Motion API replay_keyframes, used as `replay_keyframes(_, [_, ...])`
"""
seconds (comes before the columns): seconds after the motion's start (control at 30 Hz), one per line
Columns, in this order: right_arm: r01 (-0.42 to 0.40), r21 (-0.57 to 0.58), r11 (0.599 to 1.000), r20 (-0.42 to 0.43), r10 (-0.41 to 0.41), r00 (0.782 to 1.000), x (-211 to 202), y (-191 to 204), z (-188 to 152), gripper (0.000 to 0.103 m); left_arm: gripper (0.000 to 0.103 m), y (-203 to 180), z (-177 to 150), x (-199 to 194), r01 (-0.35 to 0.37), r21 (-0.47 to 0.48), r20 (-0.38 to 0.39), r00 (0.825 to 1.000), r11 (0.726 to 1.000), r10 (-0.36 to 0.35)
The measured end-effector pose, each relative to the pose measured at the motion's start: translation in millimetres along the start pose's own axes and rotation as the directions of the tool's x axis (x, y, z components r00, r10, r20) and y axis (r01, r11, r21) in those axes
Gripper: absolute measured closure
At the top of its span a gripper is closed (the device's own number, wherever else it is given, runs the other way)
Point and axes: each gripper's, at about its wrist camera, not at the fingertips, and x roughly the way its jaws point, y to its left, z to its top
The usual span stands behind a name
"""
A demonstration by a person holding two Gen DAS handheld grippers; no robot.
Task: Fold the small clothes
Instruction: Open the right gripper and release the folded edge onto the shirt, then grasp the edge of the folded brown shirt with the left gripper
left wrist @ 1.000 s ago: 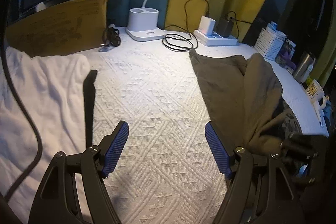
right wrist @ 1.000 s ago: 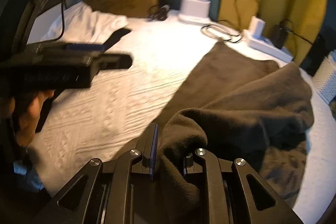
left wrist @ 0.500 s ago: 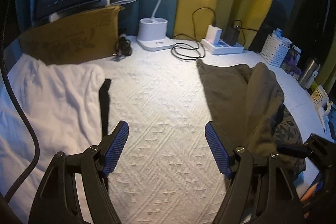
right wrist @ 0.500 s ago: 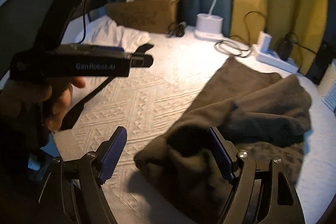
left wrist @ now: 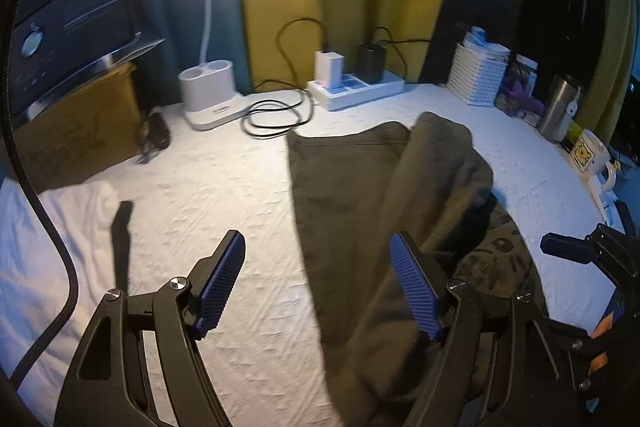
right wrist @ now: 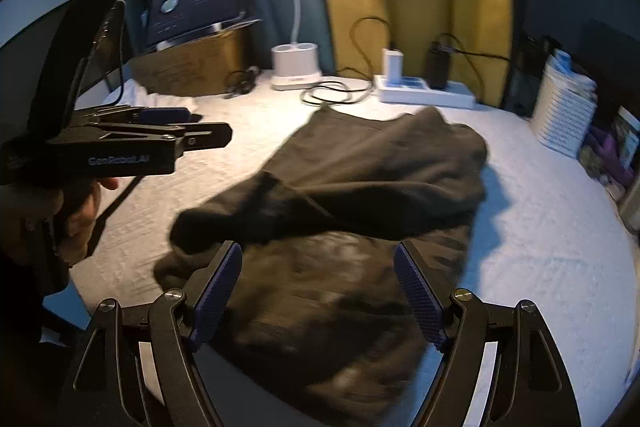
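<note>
White bedspread (left wrist: 240,187); white basket (left wrist: 478,75) holds items; both grippers' fingers spread, empty.

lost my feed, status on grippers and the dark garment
Left gripper open, empty. Right gripper open, empty. Dark garment loosely folded on white cloth. Nothing in the way.

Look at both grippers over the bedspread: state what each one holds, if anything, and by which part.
Nothing is held. The left gripper and the right gripper both have open jaws with nothing between them; the dark garment lies loose on the bedspread.
</note>
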Motion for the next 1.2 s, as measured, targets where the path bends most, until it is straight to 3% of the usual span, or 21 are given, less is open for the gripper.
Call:
replay_keyframes(0.67, [0.059, 0.152, 0.987, -0.002, -0.06, 0.998, 3.0, -132.8, -24.0, 0.023, 0.028, -103.3, 30.0, 50.1, -0.003, 0.172, -0.097, 0.995, 0.985, 0.02])
replay_keyframes(0.9, [0.058, 0.201, 0.978, 0.007, -0.06, 0.998, 7.3, -169.2, -28.3, 0.023, 0.028, -141.2, 43.4, 73.1, 0.037, 0.245, -0.138, 0.99, 0.969, -0.003])
replay_keyframes(1.03, [0.059, 0.221, 0.974, 0.011, -0.063, 0.998, 9.6, -188.2, -27.4, 0.023, 0.028, -159.8, 43.7, 92.2, 0.022, 0.321, -0.159, 0.987, 0.947, 0.031])
replay_keyframes(1.2, [0.055, 0.245, 0.968, 0.01, -0.059, 0.998, 12.8, -204.9, -28.1, 0.023, 0.028, -174.5, 34.4, 116.7, 0.021, 0.455, -0.201, 0.976, 0.89, 0.08])
